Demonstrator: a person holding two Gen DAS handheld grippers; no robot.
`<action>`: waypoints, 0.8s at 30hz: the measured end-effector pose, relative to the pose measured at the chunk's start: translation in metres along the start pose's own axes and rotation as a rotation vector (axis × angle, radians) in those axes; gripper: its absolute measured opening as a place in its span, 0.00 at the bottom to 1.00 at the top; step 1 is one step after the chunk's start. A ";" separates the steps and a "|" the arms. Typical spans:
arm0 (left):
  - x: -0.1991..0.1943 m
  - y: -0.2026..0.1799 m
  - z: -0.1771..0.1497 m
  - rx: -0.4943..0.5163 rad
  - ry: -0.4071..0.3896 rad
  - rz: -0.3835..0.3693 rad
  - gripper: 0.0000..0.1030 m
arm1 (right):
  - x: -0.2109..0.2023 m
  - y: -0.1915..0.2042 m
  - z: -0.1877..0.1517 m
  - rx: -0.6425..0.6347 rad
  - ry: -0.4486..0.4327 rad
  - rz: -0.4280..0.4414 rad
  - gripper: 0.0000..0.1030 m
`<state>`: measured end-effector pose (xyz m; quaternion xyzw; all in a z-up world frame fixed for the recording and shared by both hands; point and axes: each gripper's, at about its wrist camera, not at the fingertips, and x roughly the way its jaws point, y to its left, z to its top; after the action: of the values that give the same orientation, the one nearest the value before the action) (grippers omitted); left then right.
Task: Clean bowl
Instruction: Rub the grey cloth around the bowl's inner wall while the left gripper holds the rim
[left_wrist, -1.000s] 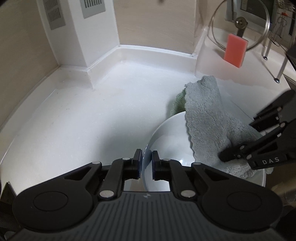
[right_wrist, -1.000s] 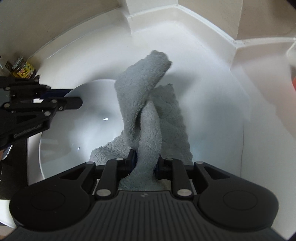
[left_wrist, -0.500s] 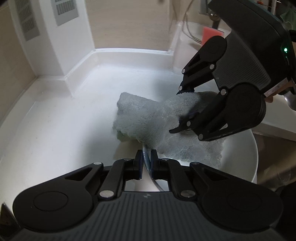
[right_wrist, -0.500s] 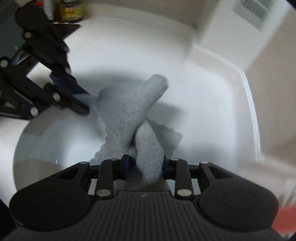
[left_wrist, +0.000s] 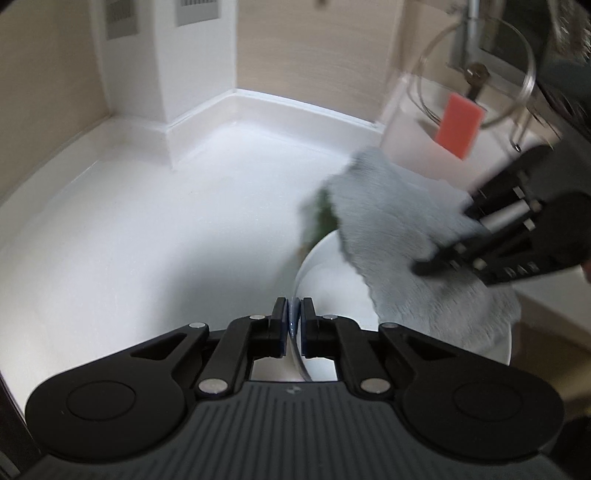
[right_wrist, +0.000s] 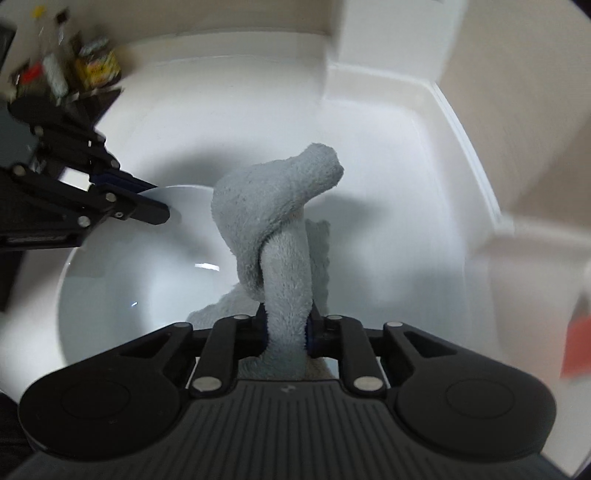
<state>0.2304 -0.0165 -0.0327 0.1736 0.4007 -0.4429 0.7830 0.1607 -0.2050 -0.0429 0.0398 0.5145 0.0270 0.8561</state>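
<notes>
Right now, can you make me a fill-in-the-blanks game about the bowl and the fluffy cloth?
1. The left tool pinches the rim of the round white ____ bowl.
2. The right tool grips a fluffy ____ cloth.
3. The cloth drapes over the bowl's ____.
4. The flat rectangular sponge behind the bowl is ____.

Missing words: ceramic; grey; rim; pink
</notes>
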 end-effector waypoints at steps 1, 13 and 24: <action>0.000 -0.003 -0.002 -0.001 -0.012 0.017 0.05 | 0.001 -0.003 -0.003 0.047 0.006 0.012 0.14; 0.000 0.001 0.016 0.178 0.068 -0.094 0.06 | 0.011 0.008 -0.022 -0.003 0.013 0.020 0.16; 0.009 -0.007 0.020 0.254 0.188 -0.045 0.06 | 0.029 0.022 0.022 -0.364 -0.001 0.030 0.14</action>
<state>0.2371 -0.0378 -0.0268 0.3029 0.4170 -0.4889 0.7038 0.1936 -0.1814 -0.0559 -0.1080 0.4998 0.1327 0.8491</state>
